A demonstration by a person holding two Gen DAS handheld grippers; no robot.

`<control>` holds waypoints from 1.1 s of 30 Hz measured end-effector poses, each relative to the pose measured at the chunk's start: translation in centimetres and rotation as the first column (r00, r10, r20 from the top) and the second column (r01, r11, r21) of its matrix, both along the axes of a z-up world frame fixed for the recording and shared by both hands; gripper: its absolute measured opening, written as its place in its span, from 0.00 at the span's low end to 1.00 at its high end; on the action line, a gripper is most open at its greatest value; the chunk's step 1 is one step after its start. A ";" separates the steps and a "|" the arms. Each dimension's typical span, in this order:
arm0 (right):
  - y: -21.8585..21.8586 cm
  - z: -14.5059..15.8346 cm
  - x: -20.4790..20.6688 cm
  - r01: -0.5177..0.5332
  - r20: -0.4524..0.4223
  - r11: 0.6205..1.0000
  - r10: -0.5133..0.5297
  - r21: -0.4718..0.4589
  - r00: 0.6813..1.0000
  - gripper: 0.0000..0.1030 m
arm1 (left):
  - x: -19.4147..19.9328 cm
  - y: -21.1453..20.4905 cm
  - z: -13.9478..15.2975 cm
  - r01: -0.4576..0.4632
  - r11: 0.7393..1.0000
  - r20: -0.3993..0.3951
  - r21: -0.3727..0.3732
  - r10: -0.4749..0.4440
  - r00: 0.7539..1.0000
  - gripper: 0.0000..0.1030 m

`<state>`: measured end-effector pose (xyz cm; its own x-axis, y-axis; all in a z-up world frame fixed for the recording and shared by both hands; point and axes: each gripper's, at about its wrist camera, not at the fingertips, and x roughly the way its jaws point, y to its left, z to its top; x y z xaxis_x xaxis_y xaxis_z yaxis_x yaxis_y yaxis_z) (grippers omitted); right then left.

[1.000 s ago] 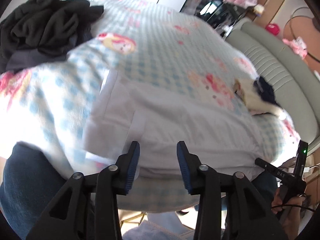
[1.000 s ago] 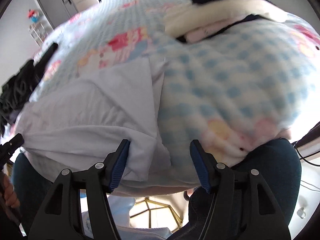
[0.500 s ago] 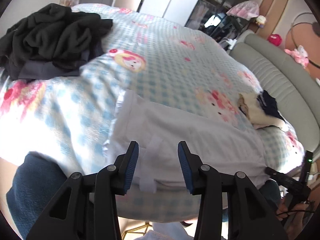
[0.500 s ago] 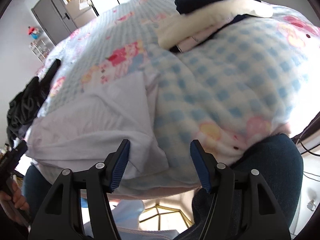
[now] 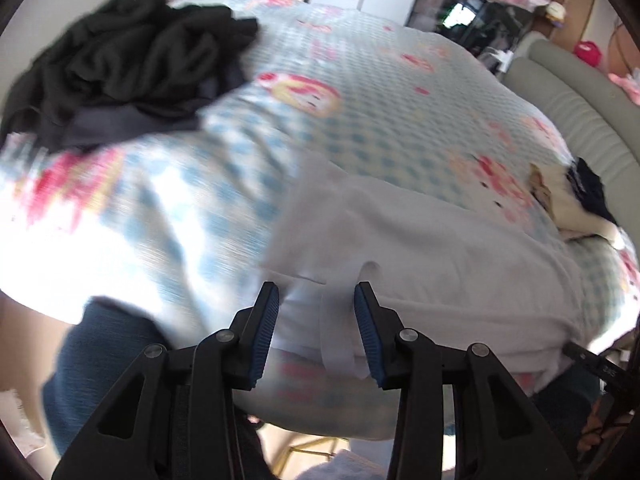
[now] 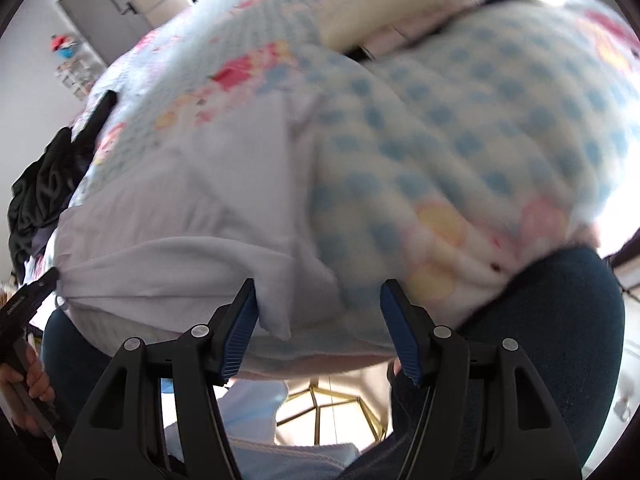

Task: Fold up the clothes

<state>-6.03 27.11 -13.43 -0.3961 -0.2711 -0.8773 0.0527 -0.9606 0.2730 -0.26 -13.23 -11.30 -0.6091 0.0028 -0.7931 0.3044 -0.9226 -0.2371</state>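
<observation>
- Compared with a second earlier: white garment point(image 5: 420, 248) sat further right and lower in the left wrist view, its left edge now just beyond the left claw point(image 5: 316, 300); more of the checked bedspread point(image 5: 360, 100) showed to the left.
- Left claw: jaws partly apart over the garment's near hem, a white strap hanging between them, pads not pressing on it.
- Right claw point(image 6: 316, 300): jaws wide, much as before, with the garment's right corner lying between them, unpinched.
- White garment spread flat on the bed's near side, hem draped over the edge point(image 6: 320, 344) toward the person's denim legs point(image 6: 560, 320).
- Black clothes pile point(image 5: 120, 60) far left on the bed, well apart from the garment.
- Cream-and-dark folded stack point(image 5: 576, 200) at the far right, near the padded headboard point(image 5: 580, 88).
- Open bedspread beyond the garment, between pile and stack.
</observation>
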 end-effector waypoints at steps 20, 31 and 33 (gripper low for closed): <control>-0.4 2.2 1.3 -0.022 -0.068 1.000 0.022 0.002 0.997 0.62 | -5.8 24.0 -2.5 0.649 0.754 0.076 -0.101 -0.644 0.761 0.63; -2.9 -0.5 0.8 -0.156 0.042 0.988 0.156 0.010 0.987 0.62 | -5.8 21.6 -0.7 0.572 0.816 0.003 -0.087 -0.574 0.819 0.12; -3.1 -0.7 0.6 -0.145 0.040 0.989 0.144 0.015 0.989 0.62 | -5.5 21.7 -0.6 0.577 0.812 0.006 -0.092 -0.579 0.815 0.11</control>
<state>-5.47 24.06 -14.09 -0.3195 -0.3070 -0.8965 0.1807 -0.9484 0.2604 -5.79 8.42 -11.87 -0.5331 0.2926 -0.7938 -0.2953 -0.9437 -0.1495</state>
